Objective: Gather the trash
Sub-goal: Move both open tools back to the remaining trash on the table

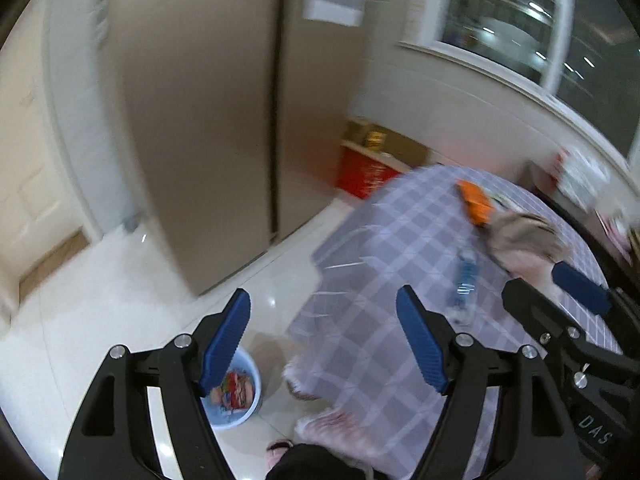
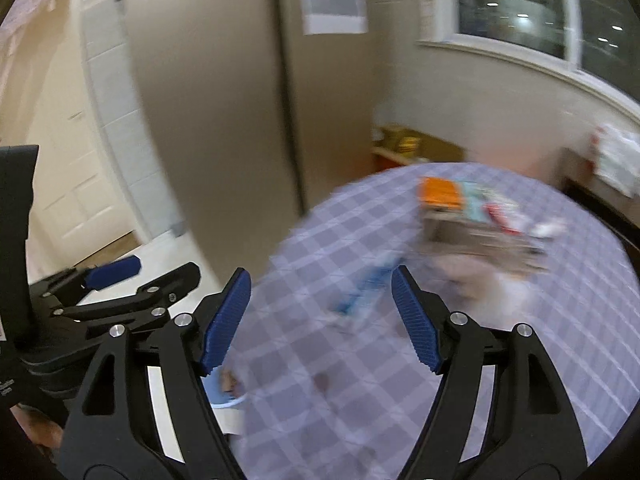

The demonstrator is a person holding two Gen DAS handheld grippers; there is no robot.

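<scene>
Open left gripper (image 1: 323, 340) above blue bin (image 1: 240, 396), checked tablecloth (image 1: 384, 248).

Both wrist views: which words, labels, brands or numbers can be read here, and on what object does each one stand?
"DAS": white letters on the black body of the right gripper, seen in the left wrist view; it may be part of a longer word.
Wrapper in the blue bin: colourful print, too blurred to read.
Plastic bottle, orange packet and other packets on the checked tablecloth: labels blurred, unreadable.
Left gripper: white marks at the picture edge, unreadable.
</scene>
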